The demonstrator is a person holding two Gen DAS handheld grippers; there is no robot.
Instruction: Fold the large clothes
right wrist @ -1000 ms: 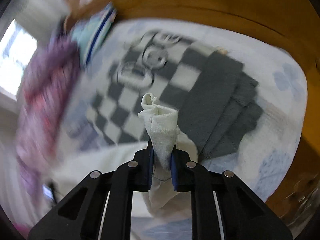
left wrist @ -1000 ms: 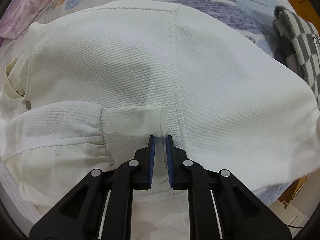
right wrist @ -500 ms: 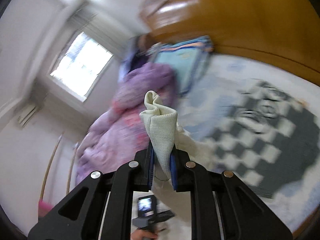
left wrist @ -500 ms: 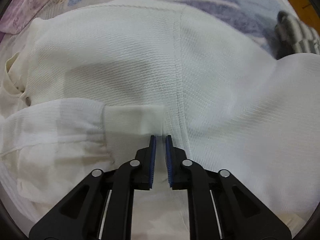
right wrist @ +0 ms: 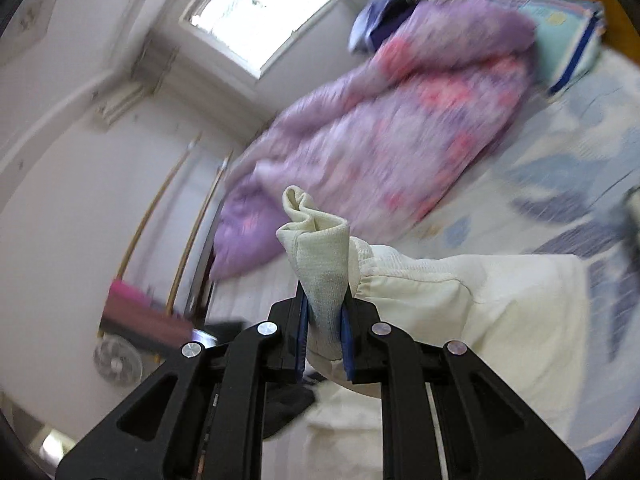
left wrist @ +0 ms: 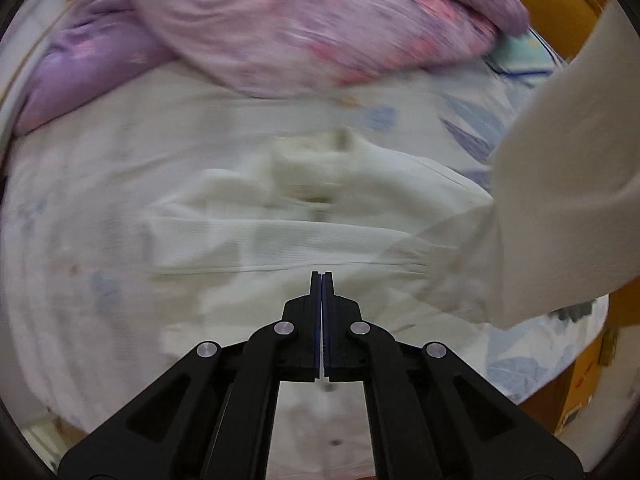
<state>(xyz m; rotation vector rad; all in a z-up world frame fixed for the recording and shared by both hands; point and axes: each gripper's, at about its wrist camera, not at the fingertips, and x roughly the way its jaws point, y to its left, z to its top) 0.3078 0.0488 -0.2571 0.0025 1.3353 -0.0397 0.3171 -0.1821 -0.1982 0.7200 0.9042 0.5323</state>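
White garment (left wrist: 304, 216) on bed; sleeve cuff (right wrist: 320, 248) pinched in right gripper (right wrist: 323, 320), raised for folding across; left gripper (left wrist: 322, 280) pressed together, empty.

Quilt (left wrist: 320, 28) & bedsheet (left wrist: 100, 240) motion-blurred

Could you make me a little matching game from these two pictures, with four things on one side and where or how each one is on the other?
Things:
1. cream knitted sleeve cuff
2. left gripper
3. purple and pink floral quilt
4. white round fan

States:
A. bunched at the far side of the bed
B. fingers shut, with nothing between them
C. low on the floor, beside the bed
D. pinched between the fingers of the right gripper

Pairs: 1-D, 2-B, 3-A, 4-C
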